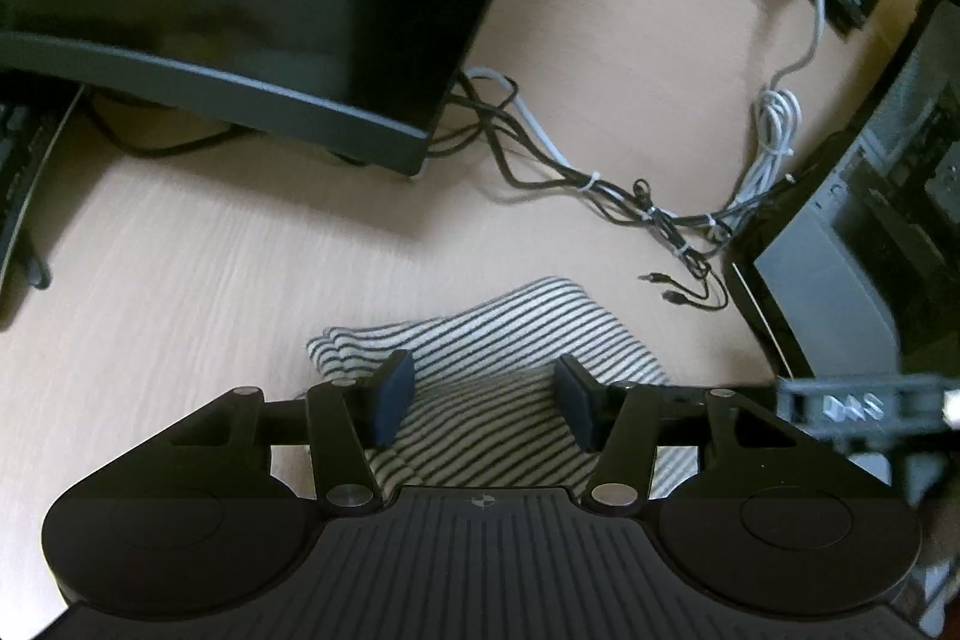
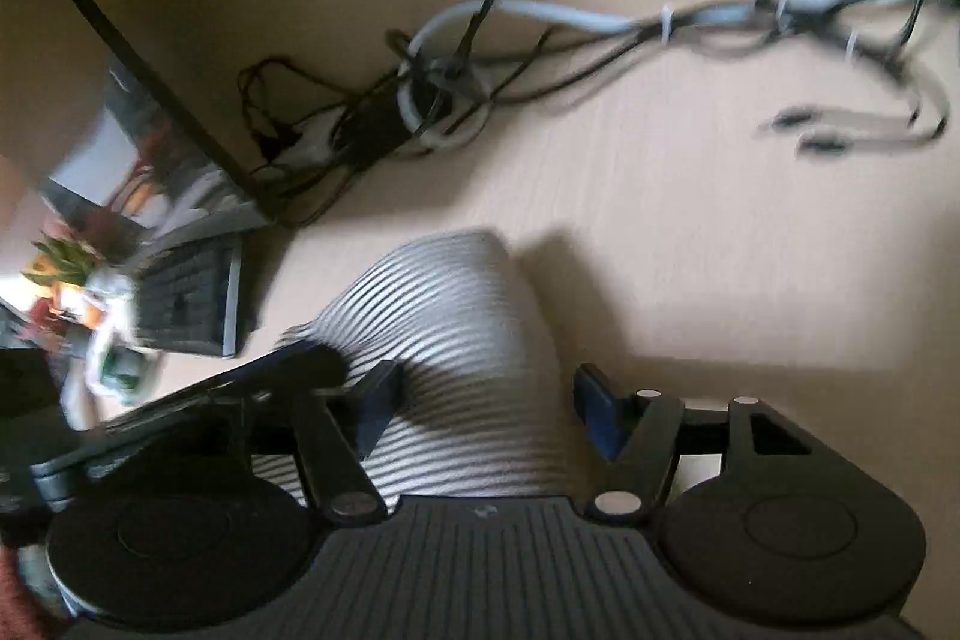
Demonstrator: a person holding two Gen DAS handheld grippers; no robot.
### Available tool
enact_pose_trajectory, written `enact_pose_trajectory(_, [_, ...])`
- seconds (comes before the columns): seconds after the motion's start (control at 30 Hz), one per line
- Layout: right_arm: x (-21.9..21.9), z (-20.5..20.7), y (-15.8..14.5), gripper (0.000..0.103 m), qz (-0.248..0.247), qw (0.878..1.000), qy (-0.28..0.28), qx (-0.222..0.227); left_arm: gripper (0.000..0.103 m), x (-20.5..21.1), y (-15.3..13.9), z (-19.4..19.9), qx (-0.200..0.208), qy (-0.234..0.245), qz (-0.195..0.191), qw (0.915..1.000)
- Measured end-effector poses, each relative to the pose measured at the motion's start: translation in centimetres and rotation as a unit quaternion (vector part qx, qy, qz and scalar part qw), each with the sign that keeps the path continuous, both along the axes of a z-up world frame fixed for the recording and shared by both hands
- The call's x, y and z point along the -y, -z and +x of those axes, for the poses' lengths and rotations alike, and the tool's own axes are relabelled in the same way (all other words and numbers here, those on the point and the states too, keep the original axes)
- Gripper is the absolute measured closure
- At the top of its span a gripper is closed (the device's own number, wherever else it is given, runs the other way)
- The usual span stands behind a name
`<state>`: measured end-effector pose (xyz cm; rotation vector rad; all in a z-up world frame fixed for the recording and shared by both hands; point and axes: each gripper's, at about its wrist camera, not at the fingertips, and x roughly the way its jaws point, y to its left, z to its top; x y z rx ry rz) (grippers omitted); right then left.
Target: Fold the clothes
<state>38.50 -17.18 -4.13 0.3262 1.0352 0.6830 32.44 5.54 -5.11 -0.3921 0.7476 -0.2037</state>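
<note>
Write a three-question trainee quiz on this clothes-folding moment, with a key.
1. True or false: the left tongs are clamped on the striped garment.
2. What lies on the desk beyond the garment: A) tied cables B) a plate C) shoes?
3. Fill in: the garment's pattern is ____.

Key: 1 false, the pads stand apart over the cloth; 2 A; 3 stripes.
</note>
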Motion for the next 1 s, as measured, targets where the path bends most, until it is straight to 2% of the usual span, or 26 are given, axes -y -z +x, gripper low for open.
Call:
enact_pose_trajectory(0.1, [-0.7, -1.7, -1.3, 0.042, -0.011, 0.998, -0.027, 0.055, 0.046, -0.8, 0.6, 0.8, -0.008, -0.015, -0.021, 0.9996])
enact_pose_trajectory(0.23, [-1.1, -2.2, 0.1, 0.043, -0.055, 0.996, -0.036, 0.064, 0.046, -1.4, -0.7, 0.0, -0.001, -0.042, -0.045, 0.9981])
enact_pose_trajectory(0.33, [-0.1, -2.7, 0.0, 0.043, -0.043, 0.996, -0.029, 0.067, 0.027, -0.5, -3.1, -2.9, 0.013, -0.057, -0.022, 0.998])
enact_pose_trajectory(0.37, [0.0, -3.1, -0.2, 0.043, -0.047, 0.995, -0.032, 0.076, 0.017, -0.1, -3.7, -4.2, 0.015, -0.059, -0.011, 0.9981])
enact_pose_trajectory(0.4, [0.1, -3.4, -0.3, 0.043, -0.051, 0.994, -0.036, 0.085, 0.013, 0.7, -3.6, -5.2, 0.006, -0.05, 0.0, 0.9987])
enact_pose_trajectory(0.5, [0.5, -4.2, -0.8, 0.042, -0.056, 0.993, -0.049, 0.097, 0.011, 2.9, -2.7, -7.8, -0.034, -0.023, 0.037, 0.9985])
enact_pose_trajectory(0.57, [1.0, -4.7, -0.9, 0.038, -0.051, 0.993, -0.051, 0.096, 0.013, 3.9, -1.0, -8.6, -0.063, -0.011, 0.051, 0.9966])
enact_pose_trajectory(0.63, [1.6, -4.9, -0.5, 0.028, -0.048, 0.994, -0.044, 0.086, 0.021, 3.5, 0.3, -9.0, -0.076, -0.015, 0.014, 0.9969])
enact_pose_trajectory(0.7, [2.3, -5.1, -0.1, 0.025, -0.046, 0.996, -0.035, 0.072, 0.032, 2.6, 1.1, -9.5, -0.081, -0.025, -0.04, 0.9956])
enact_pose_trajectory(0.8, [2.2, -4.9, 0.7, 0.026, -0.027, 0.998, -0.038, 0.034, 0.039, 1.6, 1.2, -10.2, -0.084, -0.031, -0.055, 0.9944])
enact_pose_trajectory(0.83, [1.6, -4.8, 0.9, 0.03, -0.026, 0.998, -0.046, 0.027, 0.04, 1.4, 1.1, -10.6, -0.086, -0.033, -0.053, 0.9944])
enact_pose_trajectory(0.93, [-1.9, -4.8, 1.0, 0.03, -0.034, 0.995, -0.083, 0.037, 0.04, 0.1, 0.5, -11.9, -0.081, -0.052, -0.01, 0.9953])
enact_pose_trajectory(1.0, [-4.5, -4.8, 1.2, 0.03, -0.027, 0.993, -0.104, 0.039, 0.04, -2.1, 0.2, -12.3, -0.084, -0.074, -0.006, 0.9937])
